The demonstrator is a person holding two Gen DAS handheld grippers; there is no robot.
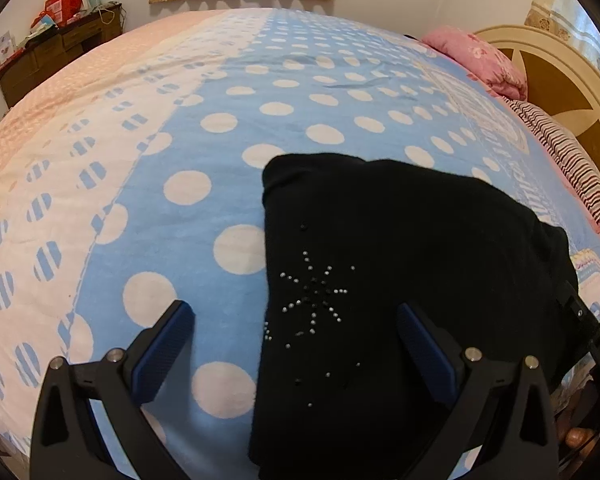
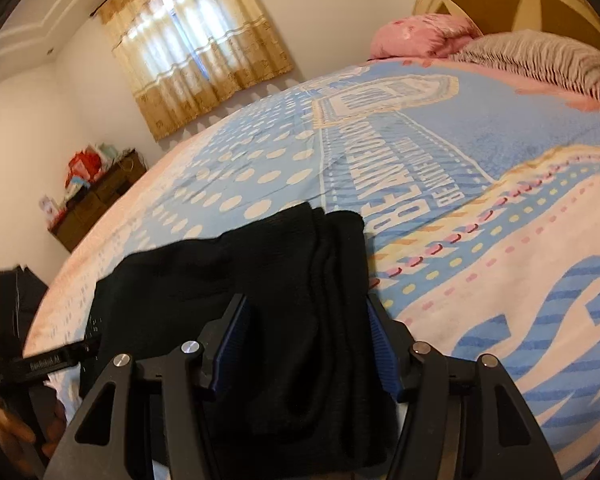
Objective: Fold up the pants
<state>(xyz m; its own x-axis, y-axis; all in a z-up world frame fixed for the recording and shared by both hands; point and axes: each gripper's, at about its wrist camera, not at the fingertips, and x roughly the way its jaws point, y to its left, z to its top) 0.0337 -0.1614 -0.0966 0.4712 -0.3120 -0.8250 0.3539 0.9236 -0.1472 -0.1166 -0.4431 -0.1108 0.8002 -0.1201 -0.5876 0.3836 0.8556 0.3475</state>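
The black pants (image 1: 400, 264) lie folded in a compact stack on the blue polka-dot bedspread (image 1: 228, 92), with a rhinestone star on top. My left gripper (image 1: 296, 316) is open and empty, its jaws wide apart over the stack's left edge. In the right wrist view the pants (image 2: 260, 280) show layered folds. My right gripper (image 2: 306, 312) is partly open with the stack's right edge between its blue pads (image 2: 236, 332); the fabric looks loose, not clamped. The left gripper (image 2: 40, 364) shows at the left edge of that view.
A pink pillow (image 1: 480, 60) and a striped pillow (image 1: 560, 148) lie against the cream headboard (image 1: 560, 76) on the right. A dark wooden dresser (image 1: 56, 56) with clutter stands by the far wall under a curtained window (image 2: 192, 40).
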